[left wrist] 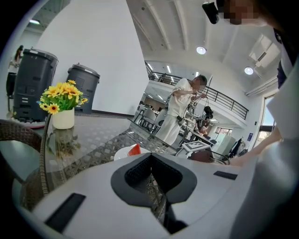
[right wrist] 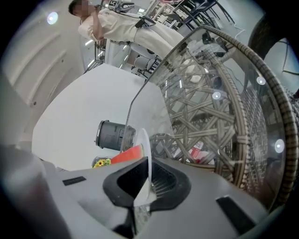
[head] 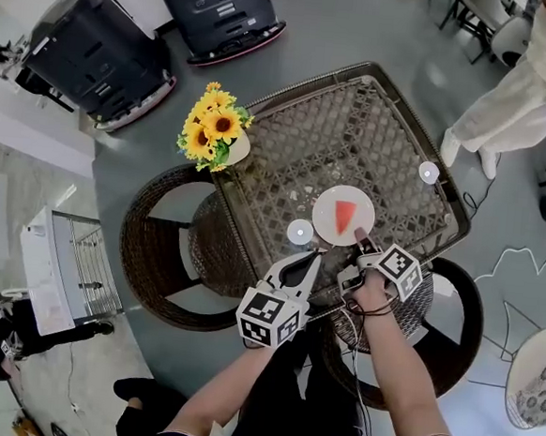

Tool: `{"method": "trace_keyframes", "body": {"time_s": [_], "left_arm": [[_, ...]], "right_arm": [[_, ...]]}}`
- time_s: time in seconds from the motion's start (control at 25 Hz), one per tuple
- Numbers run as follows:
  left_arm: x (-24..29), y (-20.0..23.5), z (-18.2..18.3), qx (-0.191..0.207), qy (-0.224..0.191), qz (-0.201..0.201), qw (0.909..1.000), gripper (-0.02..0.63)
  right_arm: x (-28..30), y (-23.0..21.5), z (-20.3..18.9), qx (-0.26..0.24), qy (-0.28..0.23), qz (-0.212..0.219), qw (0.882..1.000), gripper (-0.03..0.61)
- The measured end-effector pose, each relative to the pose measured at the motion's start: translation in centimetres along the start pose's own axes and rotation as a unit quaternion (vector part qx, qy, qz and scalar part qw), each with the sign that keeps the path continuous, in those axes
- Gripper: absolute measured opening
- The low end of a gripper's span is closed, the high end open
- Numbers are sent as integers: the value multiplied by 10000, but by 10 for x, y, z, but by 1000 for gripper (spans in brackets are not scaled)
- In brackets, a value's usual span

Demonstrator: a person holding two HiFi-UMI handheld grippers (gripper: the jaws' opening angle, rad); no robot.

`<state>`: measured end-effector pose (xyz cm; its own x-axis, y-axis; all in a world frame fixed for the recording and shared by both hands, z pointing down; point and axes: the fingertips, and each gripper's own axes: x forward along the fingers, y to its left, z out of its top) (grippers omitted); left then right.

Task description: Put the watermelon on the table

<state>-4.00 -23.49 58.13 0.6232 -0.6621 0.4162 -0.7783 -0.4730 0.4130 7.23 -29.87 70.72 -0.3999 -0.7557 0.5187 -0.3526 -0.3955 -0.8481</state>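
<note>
Watermelon (head: 346, 214) wedge is lying on a white plate (head: 321, 224) over the near part of the glass-topped bench (head: 356, 125). Its long axis is running far-to-near, tip pointing toward the person. Right hand-held gripper (head: 359, 236) is pinching the plate's near rim. Left hand-held gripper (head: 315, 257) is sitting near the plate, jaws pressed together on nothing. Head view is giving the full triangle outline; right gripper view is showing only the plate edge-on between its jaws, red flesh to one side
</note>
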Motion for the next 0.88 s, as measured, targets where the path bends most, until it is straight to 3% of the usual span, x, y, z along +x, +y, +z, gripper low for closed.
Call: {"method": "trace_keyframes", "body": {"time_s": [0.56, 0.88], "left_arm": [[3, -5, 0, 5, 57, -47, 10000, 5], [6, -8, -3, 1, 84, -93, 9999, 5]], "right_arm": [[4, -11, -3, -431, 242, -630, 9968, 19], [7, -8, 2, -962, 315, -810, 9916, 66]]}}
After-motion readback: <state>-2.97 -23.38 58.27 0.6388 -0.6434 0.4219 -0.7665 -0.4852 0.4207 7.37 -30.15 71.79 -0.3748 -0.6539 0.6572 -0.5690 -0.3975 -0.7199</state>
